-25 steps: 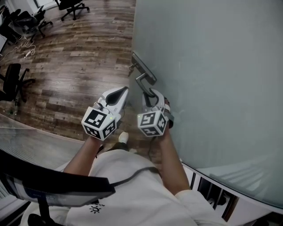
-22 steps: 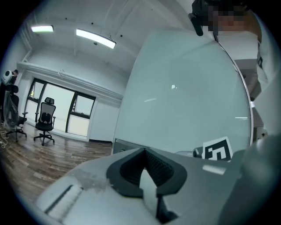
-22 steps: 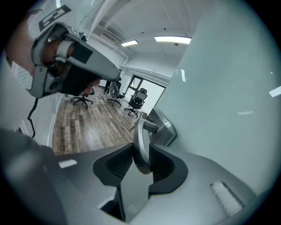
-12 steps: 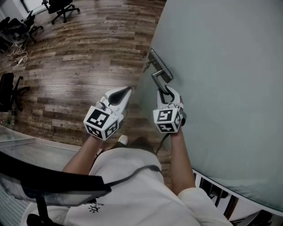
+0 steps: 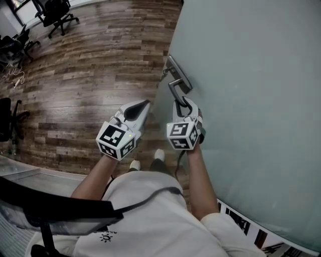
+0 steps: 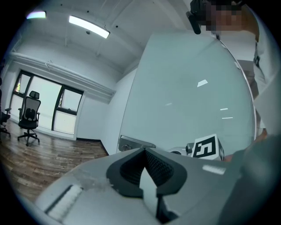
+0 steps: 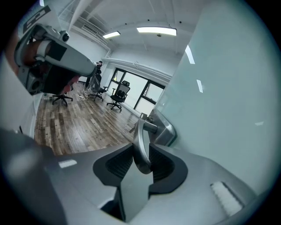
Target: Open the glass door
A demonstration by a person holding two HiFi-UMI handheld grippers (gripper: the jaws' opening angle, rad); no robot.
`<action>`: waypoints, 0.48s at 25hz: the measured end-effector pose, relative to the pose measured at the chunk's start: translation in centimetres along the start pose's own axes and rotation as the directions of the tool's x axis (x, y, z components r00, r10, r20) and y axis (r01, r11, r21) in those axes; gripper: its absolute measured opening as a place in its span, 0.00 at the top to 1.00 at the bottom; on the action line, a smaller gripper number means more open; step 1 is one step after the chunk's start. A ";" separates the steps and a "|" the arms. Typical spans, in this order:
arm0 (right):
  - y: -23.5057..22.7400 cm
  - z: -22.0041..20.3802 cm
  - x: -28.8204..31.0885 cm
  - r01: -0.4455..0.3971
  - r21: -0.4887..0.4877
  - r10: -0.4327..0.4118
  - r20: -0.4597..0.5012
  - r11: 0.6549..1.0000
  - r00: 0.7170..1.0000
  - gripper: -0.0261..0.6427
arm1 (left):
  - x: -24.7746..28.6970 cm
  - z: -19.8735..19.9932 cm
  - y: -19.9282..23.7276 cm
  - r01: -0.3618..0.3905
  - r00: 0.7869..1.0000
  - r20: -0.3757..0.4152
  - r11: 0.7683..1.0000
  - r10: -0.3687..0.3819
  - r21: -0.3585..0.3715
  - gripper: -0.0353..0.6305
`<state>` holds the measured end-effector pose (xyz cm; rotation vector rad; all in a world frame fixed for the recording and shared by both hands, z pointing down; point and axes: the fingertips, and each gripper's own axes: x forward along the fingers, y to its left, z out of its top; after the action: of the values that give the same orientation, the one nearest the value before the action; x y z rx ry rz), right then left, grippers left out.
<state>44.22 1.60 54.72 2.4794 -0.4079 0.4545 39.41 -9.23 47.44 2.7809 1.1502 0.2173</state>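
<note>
The frosted glass door fills the right of the head view. Its metal lock plate sits at the door's edge, with a lever handle coming off it. My right gripper is shut on the free end of that handle, and both pads press on the metal bar. The lock plate shows just beyond the jaws. My left gripper hangs to the left of the handle, apart from the door. It is shut with nothing between its pads.
Wooden floor stretches left of the door. Office chairs stand at the far top left and another chair at the left edge. The person's shoes are just below the grippers. A glass panel lies at the lower left.
Both grippers have sunk a little, and the right one stays shut on the handle. The person's feet have stepped closer to the door.
</note>
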 end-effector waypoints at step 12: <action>-11.0 -3.2 4.5 0.058 0.053 -0.055 -0.049 0.997 0.997 0.78 | 13.6 2.8 -3.0 0.068 0.998 -0.018 0.997 -0.067 0.022 0.94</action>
<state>51.72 11.28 53.63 2.5205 -0.3091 0.5059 47.33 2.35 45.37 2.7592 1.2563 0.2232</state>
